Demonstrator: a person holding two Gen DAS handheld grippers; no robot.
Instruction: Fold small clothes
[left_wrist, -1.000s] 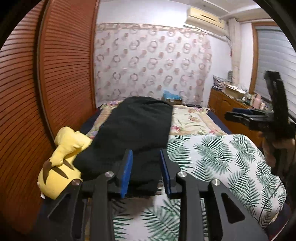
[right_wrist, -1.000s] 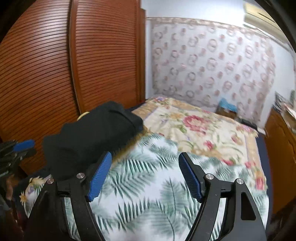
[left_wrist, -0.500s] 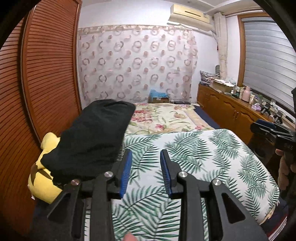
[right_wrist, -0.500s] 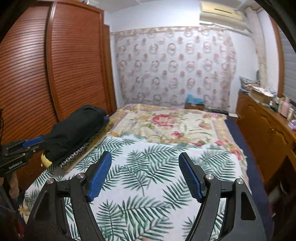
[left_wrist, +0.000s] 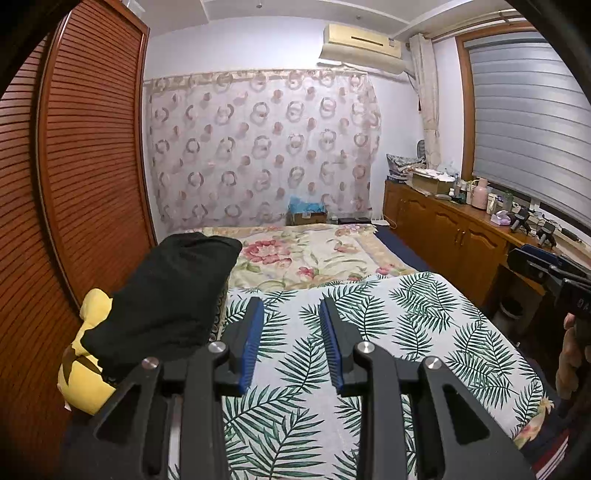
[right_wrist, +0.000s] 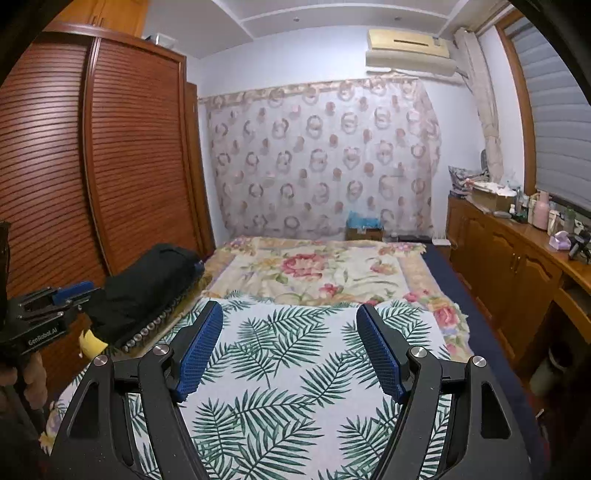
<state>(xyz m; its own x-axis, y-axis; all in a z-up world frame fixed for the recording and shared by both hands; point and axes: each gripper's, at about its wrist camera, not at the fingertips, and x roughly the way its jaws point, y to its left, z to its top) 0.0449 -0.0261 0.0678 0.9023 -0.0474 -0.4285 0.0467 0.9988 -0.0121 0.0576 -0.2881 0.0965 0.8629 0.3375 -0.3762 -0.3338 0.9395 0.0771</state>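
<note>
both empty: left gripper (left_wrist: 290, 317) narrowly open, right gripper (right_wrist: 290, 325) wide open, above palm-print sheet (left_wrist: 413, 325)

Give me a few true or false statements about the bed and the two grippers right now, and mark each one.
1. The left gripper holds the black garment. False: its jaws are apart with nothing between them; the garment lies beside it.
2. The right gripper is open and empty. True.
3. The black garment lies over a yellow plush toy. True.
4. The black garment lies spread flat on the leaf-print sheet. False: it sits bundled at the bed's wardrobe-side edge.
</note>
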